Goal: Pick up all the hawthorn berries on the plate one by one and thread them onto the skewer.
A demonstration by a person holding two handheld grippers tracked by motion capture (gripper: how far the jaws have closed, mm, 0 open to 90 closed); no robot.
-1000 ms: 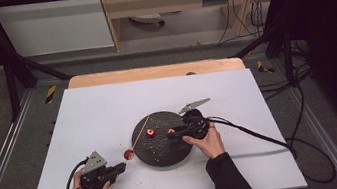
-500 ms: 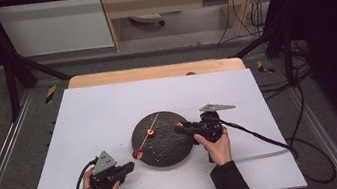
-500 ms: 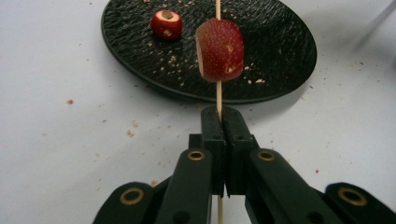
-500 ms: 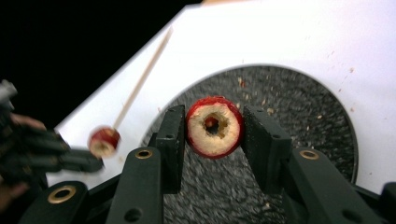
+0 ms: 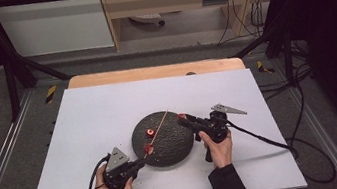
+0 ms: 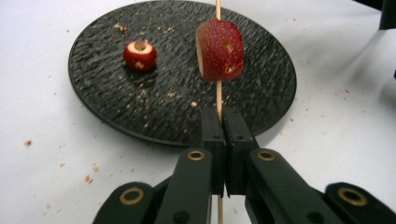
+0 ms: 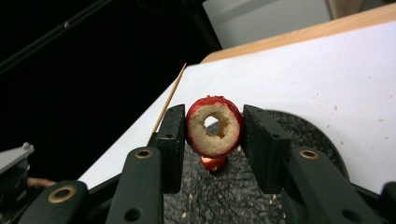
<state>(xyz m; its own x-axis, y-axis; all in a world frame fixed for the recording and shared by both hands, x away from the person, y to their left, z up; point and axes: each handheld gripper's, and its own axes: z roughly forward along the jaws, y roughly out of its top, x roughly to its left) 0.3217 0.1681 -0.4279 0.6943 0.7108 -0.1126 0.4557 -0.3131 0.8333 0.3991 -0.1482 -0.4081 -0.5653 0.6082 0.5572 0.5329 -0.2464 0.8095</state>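
Note:
A black round plate (image 5: 177, 149) lies mid-table. My left gripper (image 5: 138, 164) at its near left rim is shut on a thin wooden skewer (image 5: 160, 125) that slants up over the plate. One red fruit (image 6: 219, 49) is threaded on the skewer (image 6: 218, 98), just beyond the shut left gripper (image 6: 223, 116). A second red fruit (image 6: 140, 54) sits on the plate (image 6: 116, 107). My right gripper (image 5: 183, 118), at the plate's right rim, is shut on a cored red fruit (image 7: 215, 127), its hole facing the camera. The skewer (image 7: 168, 105) shows behind the right gripper's left jaw.
Crumbs dot the plate and the white table top (image 5: 98, 110). A cable (image 5: 259, 136) trails from the right gripper across the table's right side. A wooden strip (image 5: 153, 72) borders the far edge.
The left gripper has moved right to the plate's rim with the skewer. The right gripper has drawn back rightward from the plate's middle to its rim, still gripping the fruit.

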